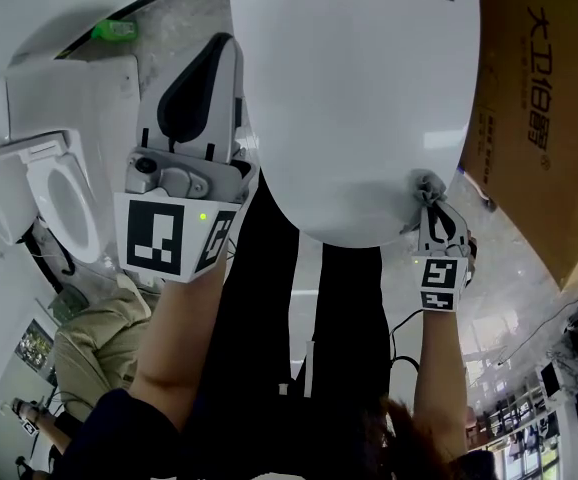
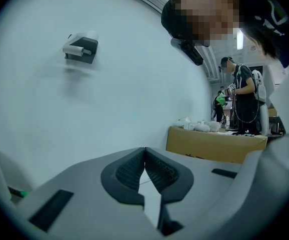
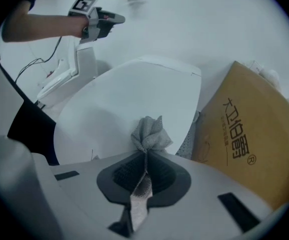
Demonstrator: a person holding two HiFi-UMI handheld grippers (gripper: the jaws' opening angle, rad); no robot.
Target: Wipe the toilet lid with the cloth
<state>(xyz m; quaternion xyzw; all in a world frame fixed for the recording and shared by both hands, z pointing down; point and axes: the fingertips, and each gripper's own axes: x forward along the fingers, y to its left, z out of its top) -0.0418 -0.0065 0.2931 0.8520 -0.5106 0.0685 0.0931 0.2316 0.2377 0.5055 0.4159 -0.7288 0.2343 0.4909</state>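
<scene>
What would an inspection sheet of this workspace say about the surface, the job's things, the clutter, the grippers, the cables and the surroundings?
Surface: toilet lid, white, down, no marks seen.
Job's things: cloth, grey, bunched, at the lid's near edge.
Clutter: cardboard box close beside the toilet; small green object on the floor by the wall.
Grippers: left gripper shut, empty, raised off the lid; right gripper shut on the cloth.
Cables: thin dark cable beside the right forearm.
Surroundings: second toilet with an open seat; wall fixture; a person standing far off.
</scene>
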